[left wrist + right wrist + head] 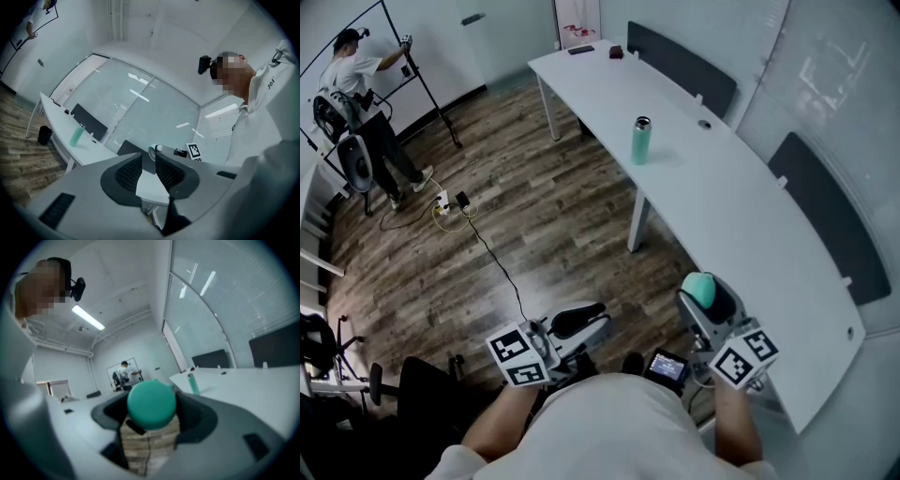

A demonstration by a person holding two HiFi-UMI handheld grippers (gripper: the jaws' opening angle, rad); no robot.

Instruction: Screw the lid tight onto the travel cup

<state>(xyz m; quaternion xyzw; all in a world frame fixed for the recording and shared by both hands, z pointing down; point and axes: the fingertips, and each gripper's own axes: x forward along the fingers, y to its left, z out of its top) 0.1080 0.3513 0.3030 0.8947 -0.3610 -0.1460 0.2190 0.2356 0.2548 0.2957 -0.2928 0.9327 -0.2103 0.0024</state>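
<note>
The hands are mostly hidden under the gripper bodies; only bare forearms show, drawn in close to the torso. Both grippers are cut off low in the head view.

The left gripper (586,317) points forward and to the right over the plank floor (534,234). Its ribbed dark jaws stand slightly apart with nothing between them. The right gripper (151,412) is tilted upward, its jaws clamped on the sides of the teal lid (701,288). The lid is smooth, round and domed, and its underside is out of sight.

The travel cup (641,141) stands upright on the curved white table (750,216), near the long edge that faces the floor. It is well apart from both grippers. It is a slim teal cylinder with a silvery top, and whether its mouth is open is too small to tell. A few dark things at the table's far end cannot be made out.

A person (358,98) stands by a board in the far corner.
</note>
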